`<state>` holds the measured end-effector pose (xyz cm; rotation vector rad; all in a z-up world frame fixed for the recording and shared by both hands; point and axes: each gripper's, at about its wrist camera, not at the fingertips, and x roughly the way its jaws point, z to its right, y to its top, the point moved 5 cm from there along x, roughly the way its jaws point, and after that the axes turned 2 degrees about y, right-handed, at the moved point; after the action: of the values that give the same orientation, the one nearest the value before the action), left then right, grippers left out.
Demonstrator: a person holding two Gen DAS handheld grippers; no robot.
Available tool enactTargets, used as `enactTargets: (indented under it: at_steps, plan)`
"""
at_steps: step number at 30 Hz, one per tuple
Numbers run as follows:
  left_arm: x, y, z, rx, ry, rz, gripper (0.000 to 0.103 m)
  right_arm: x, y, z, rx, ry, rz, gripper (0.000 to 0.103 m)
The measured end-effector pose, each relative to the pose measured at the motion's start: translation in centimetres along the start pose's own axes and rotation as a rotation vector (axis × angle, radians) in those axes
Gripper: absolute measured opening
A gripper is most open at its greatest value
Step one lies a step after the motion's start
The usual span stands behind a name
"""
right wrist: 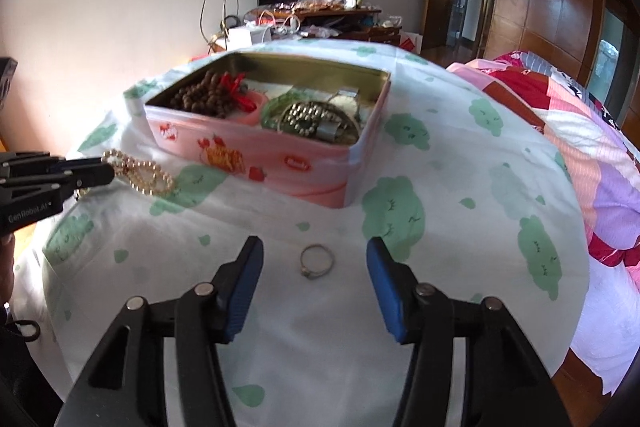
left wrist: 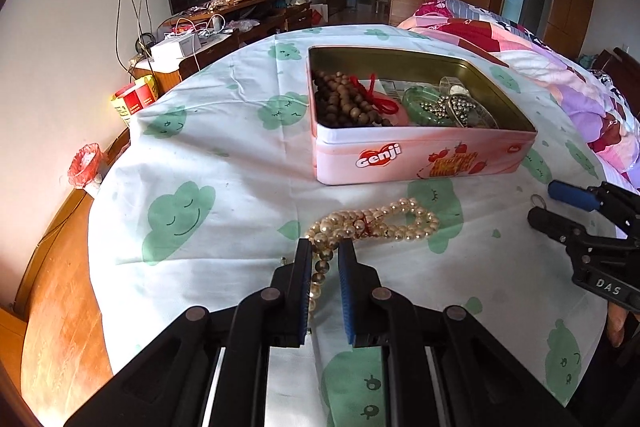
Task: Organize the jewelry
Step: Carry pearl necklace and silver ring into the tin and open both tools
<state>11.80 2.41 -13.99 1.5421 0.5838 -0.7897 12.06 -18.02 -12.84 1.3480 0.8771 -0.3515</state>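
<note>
left gripper (left wrist: 325,251) is clamped on the near end of the pearl strand (left wrist: 374,225), just in front of the pink tin (left wrist: 424,159); lift high so the loops clear its rim. right gripper (right wrist: 315,269) gapes around the ring (right wrist: 317,261), nearer than the tin

One pink tin (left wrist: 420,155), open, on one cloud-printed cloth (left wrist: 192,147). Inside it: one string of brown wooden beads (left wrist: 340,103), one red cord (left wrist: 376,95), one green bangle (left wrist: 420,107), one strand of small metal beads (left wrist: 460,107) (further pieces there too tangled to count). Outside: one pearl necklace (left wrist: 376,223), one silver ring (right wrist: 317,261). Two grippers: left gripper (left wrist: 325,247), right gripper (right wrist: 315,247).
</note>
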Motion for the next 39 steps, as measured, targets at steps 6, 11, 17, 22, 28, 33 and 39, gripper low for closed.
enactTargets:
  at_steps: [6, 11, 17, 22, 28, 33, 39]
  plan:
    - [0.2, -0.1, 0.2, 0.012, 0.019, 0.014, 0.013, 0.4, -0.3, 0.2, 0.007, 0.004, -0.017, 0.021]
    - [-0.2, 0.2, 0.0, 0.005, 0.015, 0.023, 0.013, 0.2, -0.4, -0.2, -0.012, 0.003, -0.011, 0.021]
    - [-1.7, 0.9, 0.1, -0.002, 0.005, 0.057, 0.013, -0.9, 0.1, -0.4, -0.019, -0.008, 0.026, 0.021]
    - [-3.5, 1.8, 0.2, -0.005, -0.001, 0.098, 0.013, -2.4, 0.9, -0.4, -0.02, -0.014, 0.064, 0.021]
    - [-5.6, 3.5, 0.3, 0.013, 0.018, 0.16, 0.013, -3.6, 2.2, -0.7, -0.038, -0.031, 0.114, 0.021]
    - [-6.7, 5.4, 1.0, 0.045, 0.031, 0.199, 0.013, -4.1, 3.8, -0.9, -0.054, -0.037, 0.145, 0.021]
    - [-6.5, 7.1, 2.0, 0.076, 0.041, 0.219, 0.013, -4.3, 5.3, -0.6, -0.06, -0.046, 0.174, 0.021]
